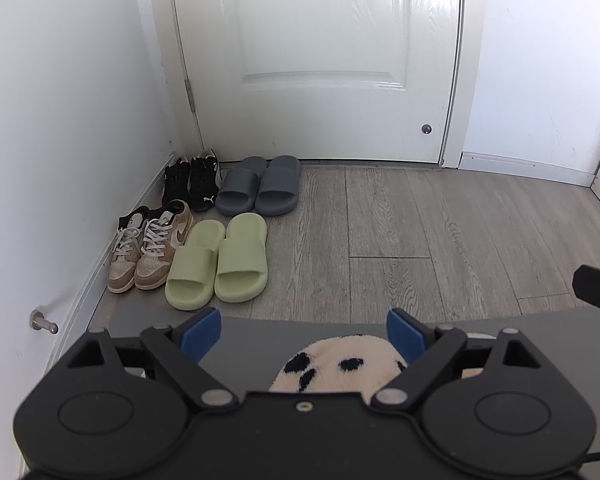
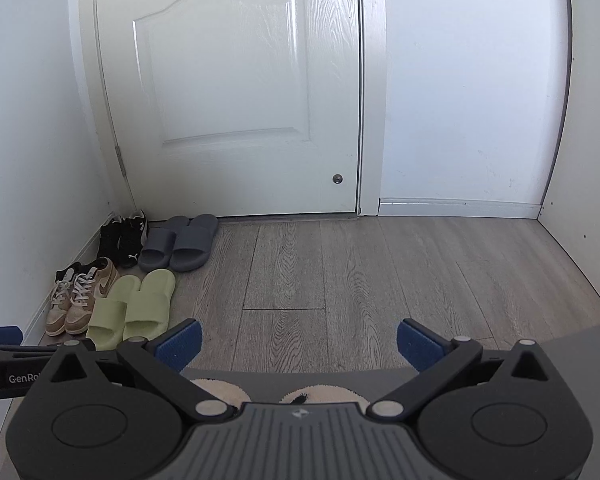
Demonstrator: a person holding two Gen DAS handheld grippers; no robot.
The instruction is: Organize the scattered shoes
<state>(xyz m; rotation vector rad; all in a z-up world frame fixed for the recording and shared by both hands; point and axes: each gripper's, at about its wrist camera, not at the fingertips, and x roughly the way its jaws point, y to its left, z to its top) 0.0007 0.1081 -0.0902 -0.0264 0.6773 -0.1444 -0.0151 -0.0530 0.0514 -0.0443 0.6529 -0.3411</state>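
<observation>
I see both my left gripper [image 1: 304, 334] and right gripper [image 2: 298, 344] spread wide, holding nothing. Ahead and to their left, four pairs line the wall: green slides [image 1: 220, 262], tan sneakers [image 1: 148, 246], grey slides [image 1: 260, 186], black sneakers [image 1: 192, 180].

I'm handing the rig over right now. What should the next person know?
Left gripper: open, empty. Right gripper: open, empty.
Four pairs stand in two rows by the left wall: black sneakers and grey slides nearest the door; tan sneakers and green slides in front.
Done: each pair sits side by side.
Left: no loose shoe in view; check the mat with its panda print below the grippers.
</observation>
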